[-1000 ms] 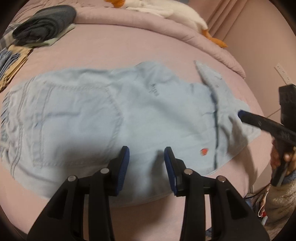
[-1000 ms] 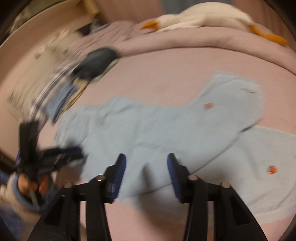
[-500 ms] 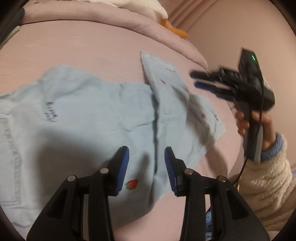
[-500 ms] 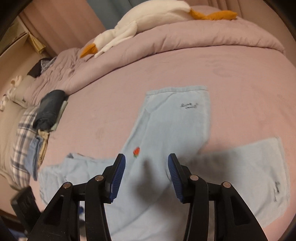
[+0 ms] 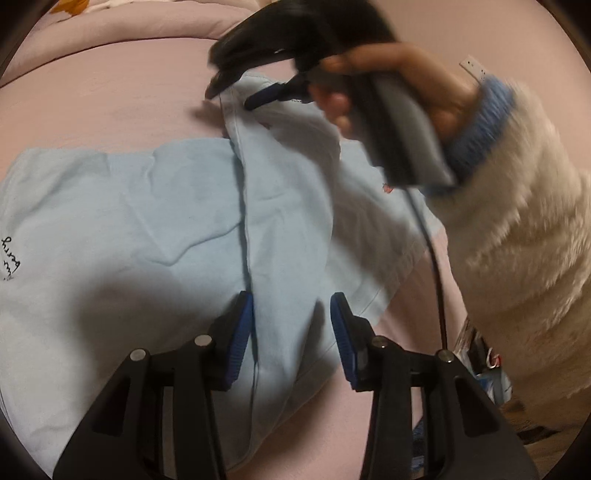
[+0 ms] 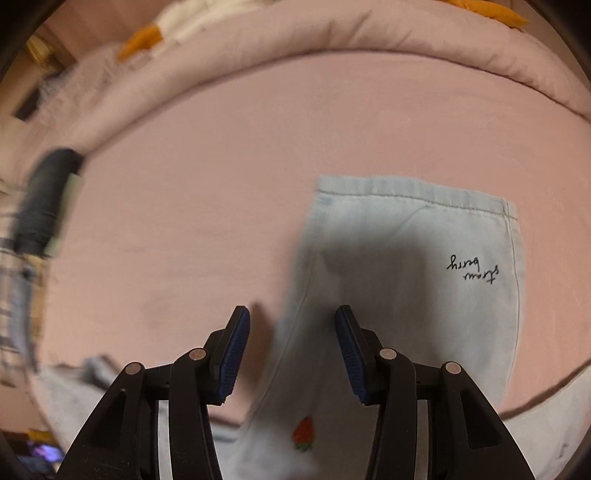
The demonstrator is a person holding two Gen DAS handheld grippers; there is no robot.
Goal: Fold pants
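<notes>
- Pale blue denim pants [image 5: 155, 221] with small strawberry motifs fill the middle and left of the left wrist view, lying flat on a dusty pink bedsheet [image 5: 110, 96]; one leg runs left to right across the frame, and the other lies over it, its long axis running from bottom centre up to the upper middle.
- Beyond the sheet, a rolled pink duvet [image 5: 122, 22] crosses the top left.
- The left gripper [image 5: 291, 325], black with blue pads, sits at the bottom centre with its jaws wide apart, empty, straddling the overlapping leg's edge.
- The right gripper [image 5: 229, 92] reaches in from the upper right, blurred, its tips at the far end of that leg; whether it has the cloth pinched cannot be told here. The person's hand [image 5: 399, 85] grips its handle, with a fluffy white sleeve [image 5: 517, 240] and blue cuff filling the right side and hiding the bed edge.
- In the right wrist view, the pants [image 6: 406, 266] lie in the lower right, one leg pointing up the frame to its hem, script lettering near it.
- The bedsheet [image 6: 221, 166] fills the centre, the duvet [image 6: 332, 37] arcs across the top, and a dark folded garment [image 6: 44, 195] sits blurred at the left.
- The right gripper [image 6: 291, 343] stands wide open over the leg's left edge, holding nothing.
</notes>
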